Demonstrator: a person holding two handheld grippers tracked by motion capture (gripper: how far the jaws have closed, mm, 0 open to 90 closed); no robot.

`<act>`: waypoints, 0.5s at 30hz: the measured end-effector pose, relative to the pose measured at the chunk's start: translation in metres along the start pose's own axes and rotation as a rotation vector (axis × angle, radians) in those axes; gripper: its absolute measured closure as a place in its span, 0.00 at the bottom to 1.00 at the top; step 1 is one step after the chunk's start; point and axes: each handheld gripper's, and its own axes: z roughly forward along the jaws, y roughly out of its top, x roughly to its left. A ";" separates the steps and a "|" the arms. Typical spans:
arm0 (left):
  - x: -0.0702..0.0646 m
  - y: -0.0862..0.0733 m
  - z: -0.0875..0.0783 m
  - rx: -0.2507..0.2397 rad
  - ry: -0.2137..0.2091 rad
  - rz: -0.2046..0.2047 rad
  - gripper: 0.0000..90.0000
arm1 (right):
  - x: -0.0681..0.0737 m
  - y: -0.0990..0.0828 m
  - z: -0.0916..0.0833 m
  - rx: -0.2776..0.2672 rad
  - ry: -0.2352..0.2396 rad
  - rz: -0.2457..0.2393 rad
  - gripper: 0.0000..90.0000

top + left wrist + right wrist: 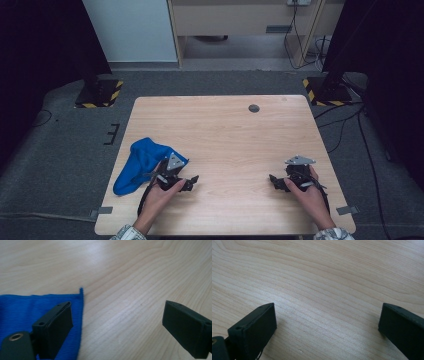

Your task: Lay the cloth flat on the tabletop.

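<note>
A blue cloth (137, 162) lies crumpled at the left edge of the wooden table (225, 130). My left gripper (191, 182) rests low over the table just right of the cloth, jaws wide apart and nothing between them. In the left gripper view the cloth's corner (37, 307) lies under the left jaw, while the gripper (117, 322) spans bare wood. My right gripper (274, 181) sits near the table's right front, open over bare wood; its own view shows the gripper (327, 325) holding nothing.
A small dark round grommet (254, 108) sits near the table's far edge. Black stands with yellow-striped bases (100, 94) (325, 90) flank the table on the grey floor, and cables trail at the right.
</note>
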 end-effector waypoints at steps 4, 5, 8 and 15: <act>0.009 0.004 -0.015 -0.045 0.016 -0.022 0.10 | 0.000 0.000 0.000 0.000 -0.001 0.000 0.02; 0.010 0.005 -0.020 -0.051 0.028 -0.014 0.10 | 0.000 0.000 0.000 0.000 0.000 0.000 0.02; 0.015 0.006 -0.032 -0.052 0.054 -0.004 0.10 | 0.000 0.000 0.000 0.000 0.000 0.000 0.02; 0.028 0.007 -0.054 -0.062 0.121 -0.024 0.10 | 0.000 0.000 0.000 -0.002 -0.001 0.001 0.02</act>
